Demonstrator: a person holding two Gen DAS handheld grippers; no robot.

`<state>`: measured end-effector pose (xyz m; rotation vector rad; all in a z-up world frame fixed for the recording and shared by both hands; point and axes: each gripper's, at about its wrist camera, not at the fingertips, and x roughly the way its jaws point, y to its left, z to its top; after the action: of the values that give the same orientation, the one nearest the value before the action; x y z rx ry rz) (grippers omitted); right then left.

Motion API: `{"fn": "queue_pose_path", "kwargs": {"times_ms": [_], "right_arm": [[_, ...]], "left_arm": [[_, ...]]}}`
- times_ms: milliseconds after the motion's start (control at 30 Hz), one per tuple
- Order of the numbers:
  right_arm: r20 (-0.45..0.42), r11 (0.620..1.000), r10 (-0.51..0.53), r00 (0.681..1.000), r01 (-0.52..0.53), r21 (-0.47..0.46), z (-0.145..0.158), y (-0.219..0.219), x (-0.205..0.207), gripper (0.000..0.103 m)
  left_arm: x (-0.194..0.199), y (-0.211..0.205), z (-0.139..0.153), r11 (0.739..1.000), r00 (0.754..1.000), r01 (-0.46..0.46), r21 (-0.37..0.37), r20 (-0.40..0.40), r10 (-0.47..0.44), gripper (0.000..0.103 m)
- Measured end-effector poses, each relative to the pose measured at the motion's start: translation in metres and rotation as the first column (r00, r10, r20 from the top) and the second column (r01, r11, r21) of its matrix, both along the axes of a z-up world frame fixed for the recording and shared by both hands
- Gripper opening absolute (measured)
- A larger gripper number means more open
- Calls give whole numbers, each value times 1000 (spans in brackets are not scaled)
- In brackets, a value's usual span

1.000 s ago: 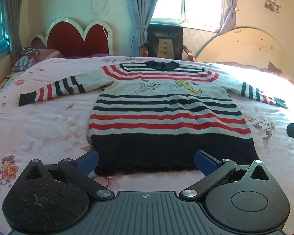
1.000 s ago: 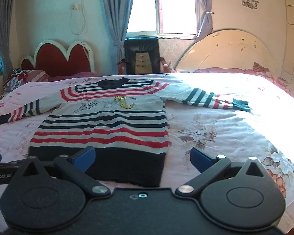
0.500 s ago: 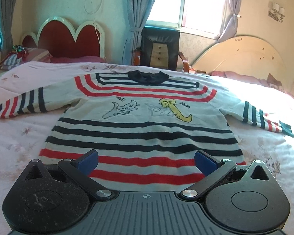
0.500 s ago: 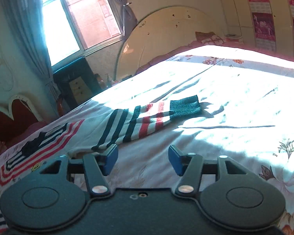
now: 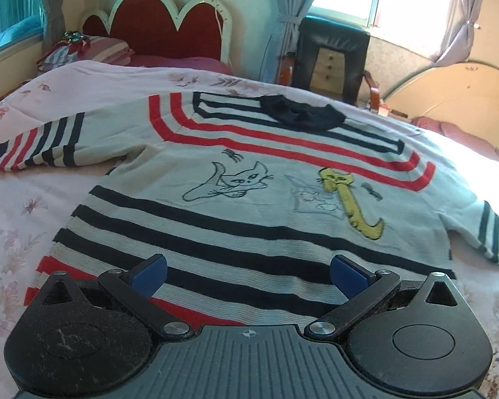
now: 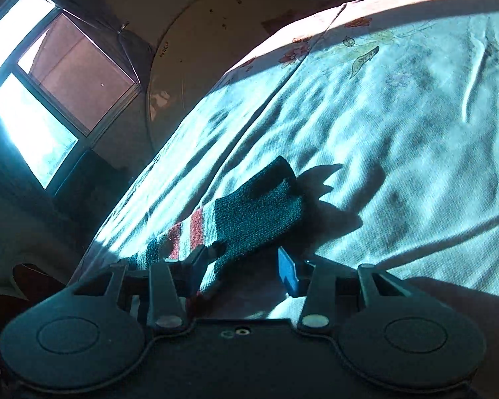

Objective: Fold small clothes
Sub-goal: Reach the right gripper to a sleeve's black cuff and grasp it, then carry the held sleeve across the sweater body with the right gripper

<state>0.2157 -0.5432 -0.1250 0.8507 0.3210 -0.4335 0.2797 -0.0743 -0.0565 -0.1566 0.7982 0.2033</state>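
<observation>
So far nothing looks folded: the bed (image 5: 23, 173) fills both views, and the sweater (image 5: 249, 206) lies face up and spread flat across the middle of the left wrist frame, collar toward the top, one sleeve (image 5: 40, 149) stretched out to the left edge and the other running off the right edge. Every fold seems still to be made, and I judge the first, a sleeve turned in over the body, is only being set up. In the right wrist frame the dark cuff (image 6: 259, 212) of the other sleeve sits just below centre on the sunlit sheet, with its red and pale stripes trailing toward the lower left. The left gripper (image 5: 248, 274) sits low over the striped lower body of the sweater at the bottom of its frame, pointing up toward the collar, its blue fingers (image 5: 149, 272) wide apart and holding nothing; whether they touch the knit I cannot tell. The right gripper (image 6: 243, 271) is tilted, the window slanting across the upper left of its frame, and it is brought close to the cuff, which lies in the gap between its parted fingers (image 6: 287, 272). The jaws are narrower than the left pair but not yet closed on the cloth, so the sleeve is not gripped.
</observation>
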Motion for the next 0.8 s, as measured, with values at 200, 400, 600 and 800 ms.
{"fn": "queue_pose_path", "kwargs": {"times_ms": [200, 400, 600, 800], "right_arm": [[-21, 999, -7, 1000, 6, -45, -2, -11, 16, 10], [-85, 976, 8, 996, -27, -216, 15, 11, 31, 7], [-57, 913, 121, 991, -133, -385, 58, 76, 40, 7], [-69, 822, 355, 932, -347, -452, 84, 194, 76, 7]], "left_arm": [[16, 20, -10, 999, 999, -5, 44, -37, 6, 103], [26, 49, -15, 999, 999, 36, 8, -26, -36, 103], [43, 81, -12, 997, 997, 65, 47, 35, -66, 103], [52, 126, -9, 996, 994, 85, 36, 63, -87, 103]]}}
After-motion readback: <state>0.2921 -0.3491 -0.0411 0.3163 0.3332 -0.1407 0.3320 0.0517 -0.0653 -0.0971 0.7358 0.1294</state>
